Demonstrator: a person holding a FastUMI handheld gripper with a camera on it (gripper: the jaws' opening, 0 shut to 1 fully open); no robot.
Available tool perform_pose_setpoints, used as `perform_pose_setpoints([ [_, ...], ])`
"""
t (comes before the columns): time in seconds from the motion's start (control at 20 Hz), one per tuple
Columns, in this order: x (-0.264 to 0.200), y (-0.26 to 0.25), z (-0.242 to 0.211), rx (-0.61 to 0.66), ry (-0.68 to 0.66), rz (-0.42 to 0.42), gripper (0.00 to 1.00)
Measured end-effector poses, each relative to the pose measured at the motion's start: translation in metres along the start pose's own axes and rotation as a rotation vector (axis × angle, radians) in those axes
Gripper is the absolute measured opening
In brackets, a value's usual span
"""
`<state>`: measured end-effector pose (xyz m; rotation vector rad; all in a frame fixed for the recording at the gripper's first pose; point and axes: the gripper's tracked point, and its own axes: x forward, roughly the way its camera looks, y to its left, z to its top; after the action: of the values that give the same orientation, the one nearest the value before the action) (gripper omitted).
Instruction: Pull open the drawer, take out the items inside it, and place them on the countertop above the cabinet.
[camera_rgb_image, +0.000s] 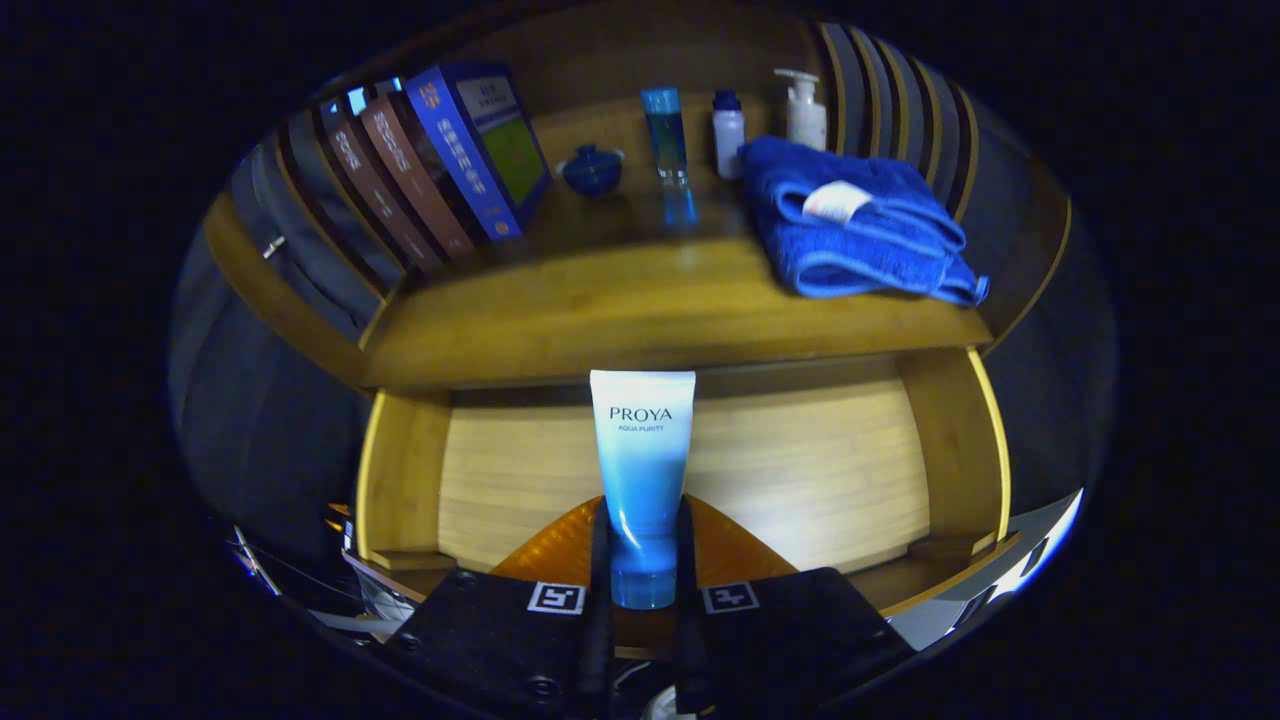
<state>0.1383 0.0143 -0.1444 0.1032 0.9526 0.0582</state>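
Note:
My gripper (641, 545) is shut on a white-to-blue cosmetic tube (641, 460), both fingers pressing its lower part near the cap. The tube stands upright, cap down, above the pulled-out wooden drawer (800, 470). Under the fingers lies an orange object (560, 550) in the drawer, partly hidden. Beyond the drawer lies the wooden countertop (620, 310).
On the countertop a folded blue towel (850, 220) lies at the right. Leaning books (440, 160) stand at the left. At the back are a small blue lidded pot (592, 168), a tall blue tube (666, 135), a small white bottle (728, 132) and a pump bottle (805, 108).

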Motion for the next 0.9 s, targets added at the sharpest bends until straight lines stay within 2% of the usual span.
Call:
perform_pose_setpoints([
  [0.25,0.005,0.014,0.073,-0.034,-0.084,0.001,0.28],
  [0.6,0.064,0.007,0.145,-0.046,-0.043,-0.051,0.28],
  [0.75,0.085,0.001,0.16,-0.045,-0.013,-0.075,0.28],
  [0.9,0.102,0.003,0.157,-0.052,0.027,-0.077,0.28],
])
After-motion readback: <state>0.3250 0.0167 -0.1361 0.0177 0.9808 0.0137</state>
